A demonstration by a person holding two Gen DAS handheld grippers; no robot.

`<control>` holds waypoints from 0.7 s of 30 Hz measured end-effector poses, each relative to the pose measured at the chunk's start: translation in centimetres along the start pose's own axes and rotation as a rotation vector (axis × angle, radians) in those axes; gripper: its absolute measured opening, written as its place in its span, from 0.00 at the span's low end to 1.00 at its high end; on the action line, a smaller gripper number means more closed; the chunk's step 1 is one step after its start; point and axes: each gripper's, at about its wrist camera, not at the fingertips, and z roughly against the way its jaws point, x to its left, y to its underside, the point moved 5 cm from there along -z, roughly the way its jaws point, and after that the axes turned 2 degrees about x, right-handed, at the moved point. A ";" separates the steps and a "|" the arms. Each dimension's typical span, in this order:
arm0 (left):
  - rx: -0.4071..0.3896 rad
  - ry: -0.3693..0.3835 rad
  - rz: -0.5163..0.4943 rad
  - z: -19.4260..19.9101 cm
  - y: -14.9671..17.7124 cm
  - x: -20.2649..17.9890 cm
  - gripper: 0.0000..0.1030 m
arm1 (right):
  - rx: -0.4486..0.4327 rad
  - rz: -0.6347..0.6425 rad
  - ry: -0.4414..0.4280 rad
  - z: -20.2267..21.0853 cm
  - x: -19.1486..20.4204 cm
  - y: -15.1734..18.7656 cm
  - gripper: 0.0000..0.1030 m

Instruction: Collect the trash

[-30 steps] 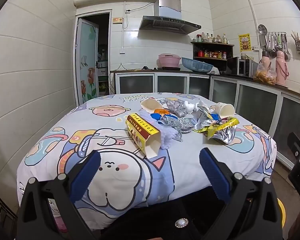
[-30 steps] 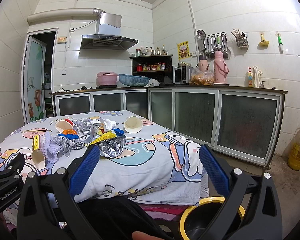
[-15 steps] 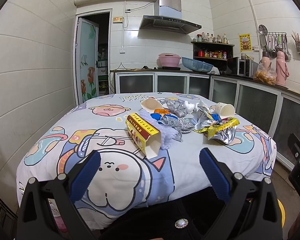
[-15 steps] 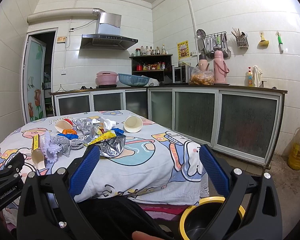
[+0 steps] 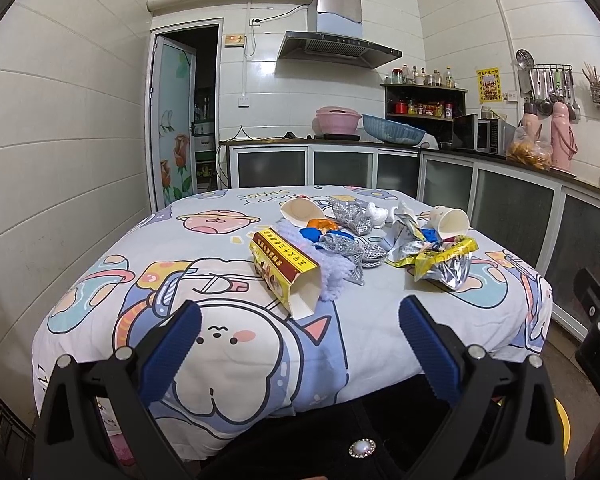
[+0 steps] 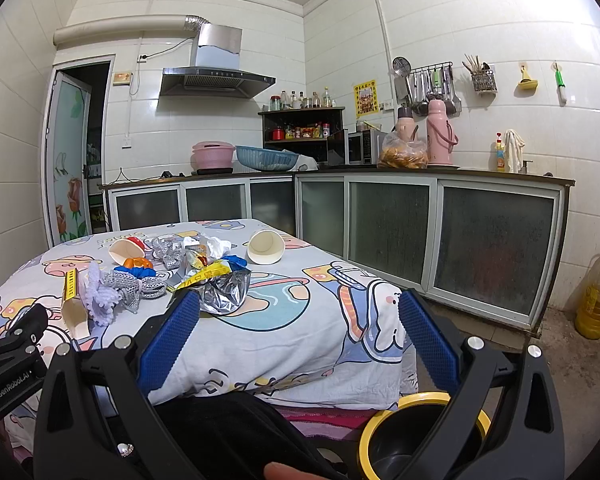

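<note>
No change of note across the interval. Left hand-held gripper (image 5: 300, 326): jaws as wide apart as before, same framing of the bench (image 5: 100, 280), no shift in view. Right hand-held gripper (image 6: 299, 320): likewise unmoved, jaws at the same spread. Trash pile on the bench: yellow carton (image 5: 286, 268), foil wrapper (image 5: 446, 266) and paper cup (image 6: 265, 246) lie where they did. Yellow-rimmed bin (image 6: 422, 436) on the floor has not shifted either.

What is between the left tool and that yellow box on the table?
Nothing visible. The left tool is open before the table's near edge, and only bare cartoon tablecloth lies between it and the yellow box, whose open end faces it.
</note>
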 end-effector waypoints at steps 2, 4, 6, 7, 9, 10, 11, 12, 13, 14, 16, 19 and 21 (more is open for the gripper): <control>0.002 0.002 -0.002 0.0 -0.4 -0.1 0.93 | 0.000 0.000 0.000 0.0 0.0 0.0 0.93; 0.001 0.002 -0.001 -0.1 -0.3 0.0 0.93 | 0.000 0.000 0.001 0.0 0.0 0.0 0.93; 0.001 0.002 -0.001 -0.1 -0.3 0.0 0.93 | 0.001 0.000 0.000 0.0 0.0 0.0 0.93; 0.001 0.002 -0.001 0.0 -0.3 0.0 0.93 | 0.002 0.000 0.000 0.0 0.0 0.0 0.93; 0.001 0.002 -0.001 -0.1 -0.3 0.0 0.93 | 0.003 -0.001 0.001 0.1 0.0 0.0 0.93; 0.002 0.002 -0.001 -0.1 -0.3 0.0 0.93 | 0.003 -0.001 0.001 0.0 0.0 -0.1 0.93; 0.001 0.002 0.000 -0.1 -0.3 0.0 0.93 | 0.001 -0.001 0.001 0.1 0.0 -0.1 0.93; 0.001 0.002 0.000 0.0 -0.3 0.0 0.93 | 0.001 -0.001 0.001 0.0 0.0 -0.1 0.93; 0.001 0.003 0.000 -0.1 -0.3 0.0 0.93 | 0.002 0.000 0.000 -0.1 0.0 0.0 0.93; 0.002 0.003 -0.001 -0.1 -0.3 0.0 0.93 | 0.003 0.000 0.001 -0.1 0.0 0.0 0.93; 0.003 0.002 -0.001 0.0 -0.3 0.0 0.93 | 0.003 -0.002 0.001 0.0 0.0 0.0 0.93; 0.002 0.002 0.000 -0.1 -0.3 -0.1 0.93 | 0.002 -0.001 0.001 -0.1 0.0 0.0 0.93; 0.003 0.002 0.000 -0.1 -0.3 0.0 0.93 | 0.002 0.000 0.000 0.0 -0.3 0.0 0.93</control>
